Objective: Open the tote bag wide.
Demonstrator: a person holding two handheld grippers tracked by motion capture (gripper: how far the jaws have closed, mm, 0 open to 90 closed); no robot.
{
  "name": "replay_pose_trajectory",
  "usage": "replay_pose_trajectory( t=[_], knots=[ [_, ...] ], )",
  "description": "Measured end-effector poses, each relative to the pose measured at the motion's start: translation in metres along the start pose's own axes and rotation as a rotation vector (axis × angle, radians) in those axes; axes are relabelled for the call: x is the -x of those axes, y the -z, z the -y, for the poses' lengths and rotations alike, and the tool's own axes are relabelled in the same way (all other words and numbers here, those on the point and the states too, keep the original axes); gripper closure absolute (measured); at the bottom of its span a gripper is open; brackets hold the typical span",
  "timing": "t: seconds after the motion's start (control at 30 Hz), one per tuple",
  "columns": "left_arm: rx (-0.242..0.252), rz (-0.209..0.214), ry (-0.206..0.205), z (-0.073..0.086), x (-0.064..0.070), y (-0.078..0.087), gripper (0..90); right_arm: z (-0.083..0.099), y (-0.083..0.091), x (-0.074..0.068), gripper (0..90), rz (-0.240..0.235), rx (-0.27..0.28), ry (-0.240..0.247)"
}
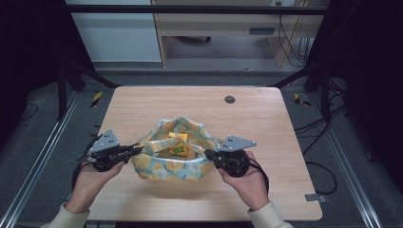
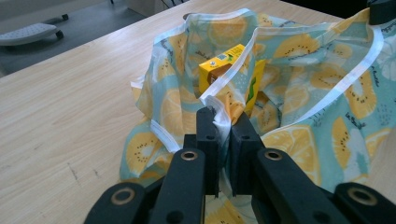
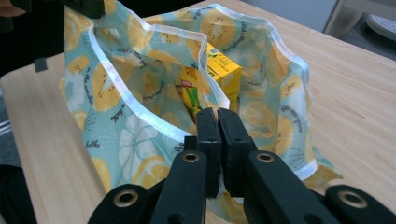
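The high view looks forward and down over the whole light wooden tabletop (image 1: 266,123). Each gripper view sits low and close behind its black jaws, facing inward from opposite sides; all three share the open lemon-printed cloth bag (image 1: 171,164) (image 2: 299,93) (image 3: 126,93).

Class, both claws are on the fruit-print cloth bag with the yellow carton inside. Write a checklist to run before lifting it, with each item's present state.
1. Left claw shut on the white-trimmed rim of the cloth bag: ok.
2. Right claw shut on the opposite rim: ok.
3. Yellow carton inside the bag, below the rim: ok.
4. Bag mouth open, rim spread between the claws: ok.
5. Bag resting on the table, away from its edges: ok.
6. Whether the grip will hold under load: cannot tell.
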State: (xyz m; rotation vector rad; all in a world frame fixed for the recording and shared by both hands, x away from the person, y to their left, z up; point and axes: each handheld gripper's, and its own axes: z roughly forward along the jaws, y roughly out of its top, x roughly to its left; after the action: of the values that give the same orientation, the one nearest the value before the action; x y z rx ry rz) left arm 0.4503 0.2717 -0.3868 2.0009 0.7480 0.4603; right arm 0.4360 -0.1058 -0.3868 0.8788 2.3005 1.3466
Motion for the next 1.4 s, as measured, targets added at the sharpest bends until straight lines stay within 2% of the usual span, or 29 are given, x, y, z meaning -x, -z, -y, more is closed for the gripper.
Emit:
replay_pose_trajectory(
  t=[0.3, 0.37, 0.47, 0.7, 0.73, 1.03, 1.13, 1.23, 1.3, 1.33, 1.4],
  knots=[
    [-0.048, 0.016, -0.011, 0.013, 0.004, -0.007, 85.1, 0.016, -0.007, -0.001, 89.2, -0.017, -0.040, 0.011],
    [-0.064, 0.015, -0.006, 0.017, 0.002, -0.011, 85.1, 0.023, -0.013, -0.001, 89.2, -0.025, -0.064, 0.002],
    [-0.109, 0.012, -0.024, 0.025, 0.003, -0.018, 85.1, 0.029, -0.019, -0.003, 89.2, -0.034, -0.093, 0.001],
    [-0.153, 0.017, -0.030, 0.034, 0.003, -0.026, 85.1, 0.042, -0.030, -0.005, 88.6, -0.053, -0.153, -0.013],
    [-0.169, 0.014, -0.034, 0.036, 0.003, -0.029, 85.0, 0.047, -0.035, -0.005, 88.4, -0.058, -0.180, -0.012],
    [-0.202, 0.018, -0.025, 0.044, 0.001, -0.037, 84.6, 0.055, -0.045, -0.007, 85.0, -0.059, -0.231, -0.004],
    [-0.217, 0.017, -0.020, 0.047, -0.001, -0.039, 84.6, 0.055, -0.045, -0.008, 75.7, -0.043, -0.233, 0.007],
    [-0.223, 0.014, -0.019, 0.049, -0.001, -0.039, 84.7, 0.046, -0.039, -0.011, 62.0, 0.015, -0.236, 0.054],
    [-0.223, 0.012, -0.018, 0.049, -0.002, -0.039, 84.6, 0.042, -0.036, -0.011, 60.3, 0.029, -0.227, 0.057],
    [-0.226, 0.007, -0.014, 0.051, -0.002, -0.039, 84.5, 0.032, -0.029, -0.009, 58.5, 0.037, -0.201, 0.064],
    [-0.228, 0.004, -0.008, 0.052, -0.003, -0.038, 84.5, 0.024, -0.025, -0.006, 56.9, 0.056, -0.183, 0.058]
  ],
)
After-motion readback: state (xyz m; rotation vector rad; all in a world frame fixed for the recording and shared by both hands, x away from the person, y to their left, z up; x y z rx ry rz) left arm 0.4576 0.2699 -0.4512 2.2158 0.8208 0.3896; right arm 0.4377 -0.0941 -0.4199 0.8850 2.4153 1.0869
